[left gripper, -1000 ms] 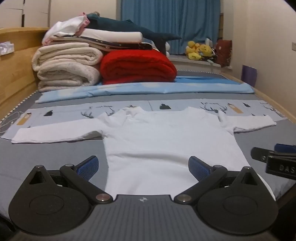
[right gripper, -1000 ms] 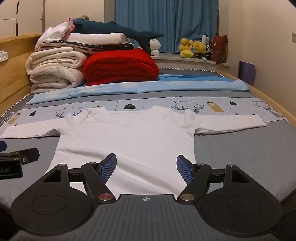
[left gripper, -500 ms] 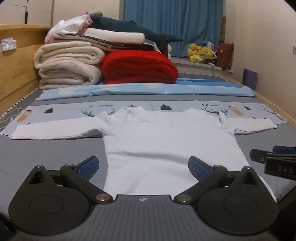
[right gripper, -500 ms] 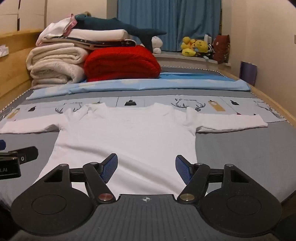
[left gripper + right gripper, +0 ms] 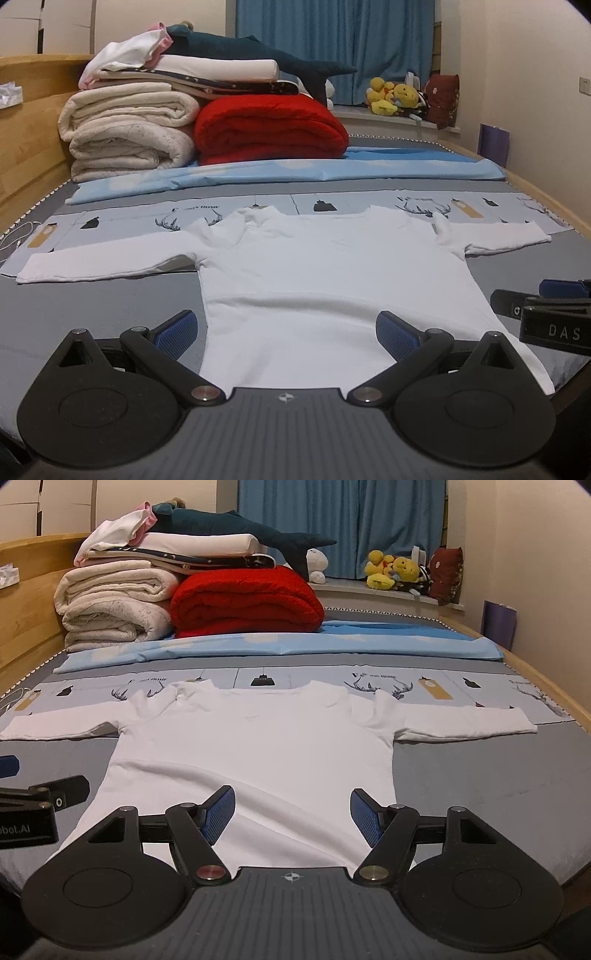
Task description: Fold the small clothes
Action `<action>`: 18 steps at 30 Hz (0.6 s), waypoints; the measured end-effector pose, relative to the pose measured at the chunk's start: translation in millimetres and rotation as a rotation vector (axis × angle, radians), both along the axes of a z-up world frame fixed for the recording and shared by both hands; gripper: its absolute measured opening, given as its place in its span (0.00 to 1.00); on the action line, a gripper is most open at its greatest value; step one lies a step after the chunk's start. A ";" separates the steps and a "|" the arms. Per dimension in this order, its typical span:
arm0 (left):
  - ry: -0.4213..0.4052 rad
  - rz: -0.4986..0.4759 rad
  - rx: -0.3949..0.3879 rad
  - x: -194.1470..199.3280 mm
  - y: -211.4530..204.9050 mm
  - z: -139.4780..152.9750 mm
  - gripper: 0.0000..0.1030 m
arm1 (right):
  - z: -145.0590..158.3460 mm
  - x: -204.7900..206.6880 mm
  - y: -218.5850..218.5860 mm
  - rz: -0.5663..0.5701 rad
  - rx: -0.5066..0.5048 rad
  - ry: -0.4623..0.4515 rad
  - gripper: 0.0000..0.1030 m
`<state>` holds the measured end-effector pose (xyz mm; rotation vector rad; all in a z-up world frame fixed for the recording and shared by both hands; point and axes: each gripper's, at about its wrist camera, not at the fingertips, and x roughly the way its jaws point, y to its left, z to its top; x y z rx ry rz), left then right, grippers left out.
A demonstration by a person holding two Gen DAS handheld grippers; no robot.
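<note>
- the white shirt lies flat on the bed, right in front of both grippers, with its bottom edge nearest to them and its neck far away.
- its long line runs side to side, from the left sleeve to the right sleeve. both sleeves are stretched out flat.
- the left gripper sits over the left part of the shirt's bottom edge. its fingers are wide apart and hold nothing.
- the right gripper sits over the right part of the bottom edge. its fingers are wide apart too, and hold nothing.
- the left sleeve is nearer the left gripper and the right sleeve is nearer the right one, so i think each one would fold its own side in.
- no fold looks done yet, so the job seems to be just starting.
- the bed has a grey cover and a sheet with little pictures under the shirt's top.
- at the far end sit a red blanket, a pile of cream blankets and a toy shark.
- blue curtains and yellow toys are by the window.
</note>
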<state>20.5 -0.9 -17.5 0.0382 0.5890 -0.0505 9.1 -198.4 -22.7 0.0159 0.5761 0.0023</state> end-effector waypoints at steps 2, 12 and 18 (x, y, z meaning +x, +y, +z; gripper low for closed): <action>0.002 0.001 -0.004 0.7 1.1 0.4 1.00 | 0.0 -2.9 -4.1 0.002 0.002 -0.001 0.69; 0.000 -0.027 -0.010 -0.4 0.3 0.4 1.00 | -0.6 -2.9 -1.4 0.013 -0.001 -0.002 0.68; -0.006 -0.028 -0.013 -1.2 0.4 1.2 0.99 | -1.1 -2.8 -1.4 0.007 0.001 0.001 0.68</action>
